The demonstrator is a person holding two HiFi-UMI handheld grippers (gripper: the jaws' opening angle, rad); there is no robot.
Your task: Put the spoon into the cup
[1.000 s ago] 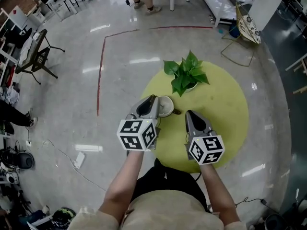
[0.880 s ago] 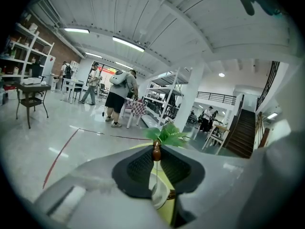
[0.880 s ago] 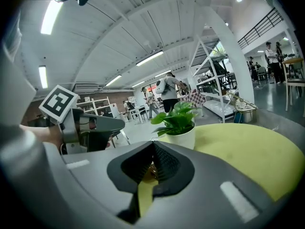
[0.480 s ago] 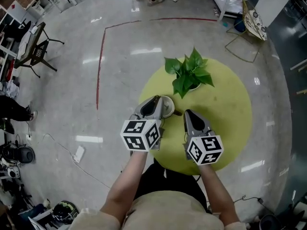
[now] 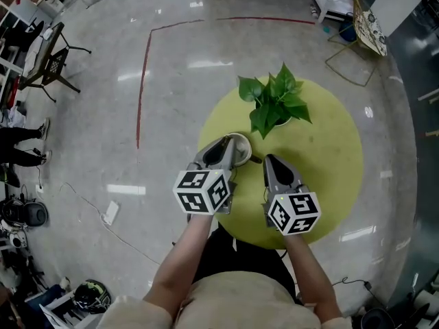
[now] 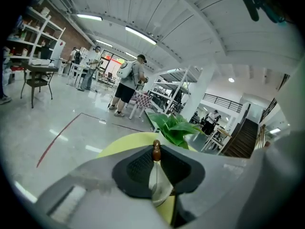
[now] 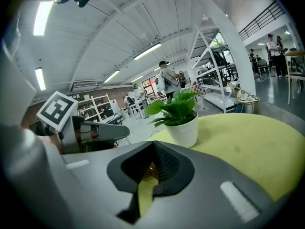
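On the round yellow-green table point(image 5: 322, 163) a white cup point(image 5: 240, 148) sits at the tip of my left gripper point(image 5: 223, 144). In the left gripper view its jaws point(image 6: 155, 157) are shut on a thin white piece point(image 6: 159, 185), seemingly the cup's wall, and a brown knob point(image 6: 156, 150) pokes up at the tips. My right gripper point(image 5: 269, 159) ends just right of the cup. A short brown piece, apparently the spoon point(image 5: 255, 160), runs from there to the cup's rim. Its pads point(image 7: 151, 149) close on something golden-brown point(image 7: 150, 171). The spoon's bowl is hidden.
A leafy plant in a white pot point(image 5: 274, 101) stands on the table behind the cup, straight ahead in both gripper views point(image 7: 181, 123). The table's near edge lies under my forearms. People and furniture stand far across the glossy floor point(image 5: 171, 81).
Both grippers have sunk a little toward the table, side by side at the cup as before. Neither grip has changed.
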